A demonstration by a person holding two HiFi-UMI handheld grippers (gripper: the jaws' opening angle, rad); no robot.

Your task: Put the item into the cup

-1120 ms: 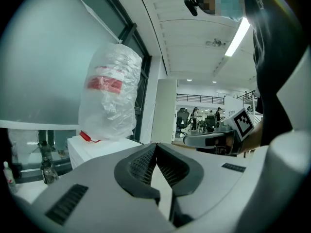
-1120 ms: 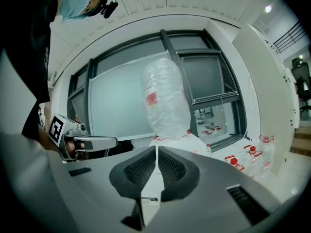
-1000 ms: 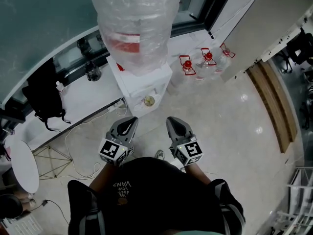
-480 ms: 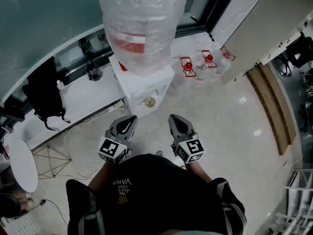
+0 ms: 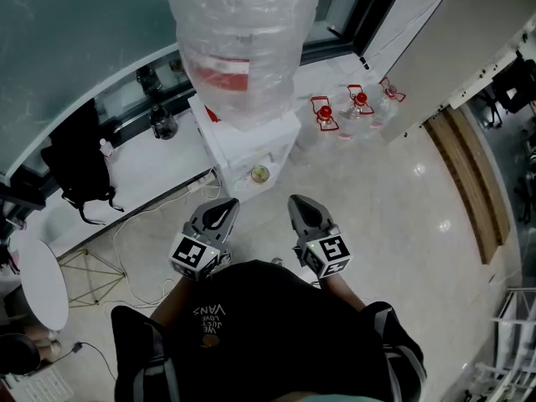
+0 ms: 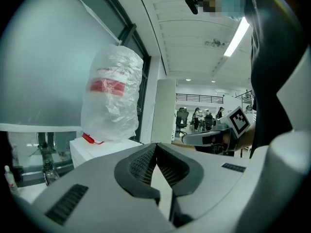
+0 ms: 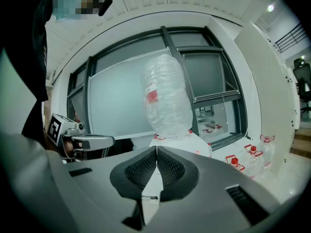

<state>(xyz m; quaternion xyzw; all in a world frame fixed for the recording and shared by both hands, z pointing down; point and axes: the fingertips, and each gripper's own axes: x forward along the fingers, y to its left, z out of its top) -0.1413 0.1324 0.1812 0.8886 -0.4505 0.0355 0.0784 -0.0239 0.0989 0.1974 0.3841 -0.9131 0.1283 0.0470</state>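
at eight o'clock, far left, a round white table top (image 5: 40,285) stands over the pale floor. a black fabric bag (image 5: 75,166) lies on the long white ledge (image 5: 159,162) at ten o'clock. the left gripper (image 5: 222,208) is held low, just ahead of the person's black shirt (image 5: 251,325). its jaws are pressed together with nothing between them.

straight ahead at twelve o'clock stands the white box-shaped water dispenser (image 5: 251,145). it is topped by a large clear water bottle wrapped in plastic film (image 5: 243,40). a small round yellowish thing (image 5: 260,173) sits on the dispenser's front; whether that is the cup i cannot tell. the item itself cannot be made out in any view.

the right gripper (image 5: 300,206), near the left and level with it, also has its jaws closed together and empty. at one o'clock three clear bottles with red caps (image 5: 358,100) stand on the floor by the window wall.
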